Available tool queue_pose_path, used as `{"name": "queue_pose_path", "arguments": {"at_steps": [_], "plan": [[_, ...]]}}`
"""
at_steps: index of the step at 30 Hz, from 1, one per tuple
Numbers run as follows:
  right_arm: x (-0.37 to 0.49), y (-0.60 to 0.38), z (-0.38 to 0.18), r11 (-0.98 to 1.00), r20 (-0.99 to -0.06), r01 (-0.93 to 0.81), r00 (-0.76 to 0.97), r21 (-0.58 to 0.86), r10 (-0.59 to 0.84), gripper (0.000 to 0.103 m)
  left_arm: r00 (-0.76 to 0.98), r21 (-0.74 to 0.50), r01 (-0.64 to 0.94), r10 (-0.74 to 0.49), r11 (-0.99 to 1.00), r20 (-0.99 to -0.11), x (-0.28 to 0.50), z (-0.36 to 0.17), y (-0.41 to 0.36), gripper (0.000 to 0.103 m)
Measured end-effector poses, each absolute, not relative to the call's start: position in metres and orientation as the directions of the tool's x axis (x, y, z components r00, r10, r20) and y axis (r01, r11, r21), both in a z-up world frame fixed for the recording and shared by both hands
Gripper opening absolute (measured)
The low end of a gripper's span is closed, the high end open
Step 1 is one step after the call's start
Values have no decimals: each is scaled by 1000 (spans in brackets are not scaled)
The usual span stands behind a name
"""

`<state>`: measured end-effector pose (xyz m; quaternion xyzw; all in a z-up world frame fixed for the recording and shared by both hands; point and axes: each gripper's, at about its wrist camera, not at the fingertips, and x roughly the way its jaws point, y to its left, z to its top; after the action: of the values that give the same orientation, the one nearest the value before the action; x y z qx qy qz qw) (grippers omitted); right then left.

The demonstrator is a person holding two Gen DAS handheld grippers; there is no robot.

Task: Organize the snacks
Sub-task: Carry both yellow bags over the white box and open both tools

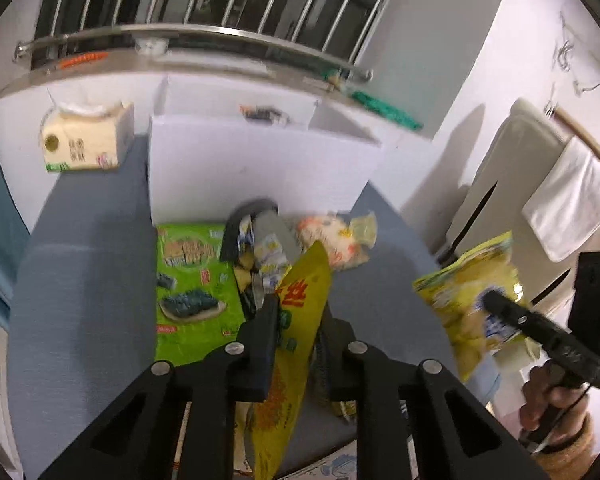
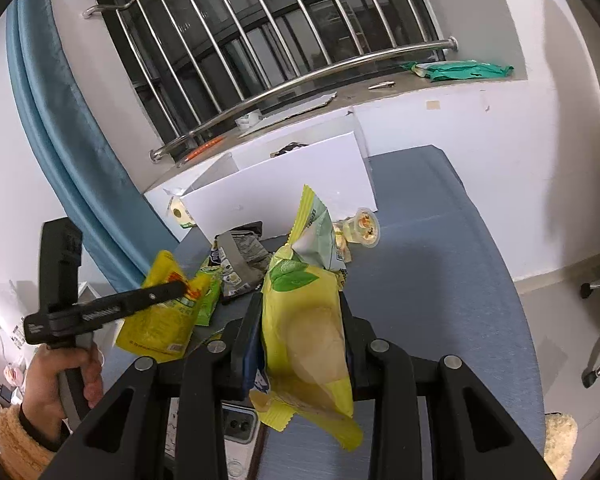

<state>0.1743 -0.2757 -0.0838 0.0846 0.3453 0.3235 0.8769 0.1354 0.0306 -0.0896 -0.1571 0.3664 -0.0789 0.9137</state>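
So you've got a bag in each claw: your left gripper (image 1: 298, 320) is clamped on the yellow snack bag (image 1: 296, 344), pinching it edge-on so it hangs clear of the pile, and your right gripper (image 2: 300, 320) is closed on the lime chip bag (image 2: 306, 344), held upright off the blue tabletop (image 2: 440, 280). Both look lifted for carrying, likely toward the white box (image 1: 256, 168) that stands open just behind the pile against the wall — that's my guess at the sorting target. Loose snacks still sit on the table: a green flat pack (image 1: 192, 288), small silver packets (image 1: 264, 256) and a pale pouch (image 1: 336, 240) just in front of the box. Left view shows the green pack's full face and the tissue pack (image 1: 86, 138) beside the box; right view mostly hides the pack. Right view alone shows the jelly cup (image 2: 366, 228) near the box corner and your left hand (image 2: 60, 376) on the handle.
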Motion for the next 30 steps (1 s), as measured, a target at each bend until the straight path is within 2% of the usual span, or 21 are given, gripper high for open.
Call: {"name": "queue_pose_path", "arguments": {"at_steps": [10,17,23,29,30], "plan": [[195,-248,-44,747,-502,-577,562,331,657,35,817,-403,86,-296,911,-495,148,-29,59,15],[244,-214,16,741,-442,-618,605,263,662,35,864,-364,93,-257,927,-433,210,30,88,15],[335,-186,37,776,-483,-566,616,279,623,35,849,-339,66,-232,938,-475,281,43,104,15],[396,-160,24,787,-555,-542,573,296,603,35,819,-279,25,-180,960,-545,329,22,108,16],[400,-155,23,784,-558,-547,568,294,605,36,812,-277,20,-177,961,-556,333,18,109,20]]}}
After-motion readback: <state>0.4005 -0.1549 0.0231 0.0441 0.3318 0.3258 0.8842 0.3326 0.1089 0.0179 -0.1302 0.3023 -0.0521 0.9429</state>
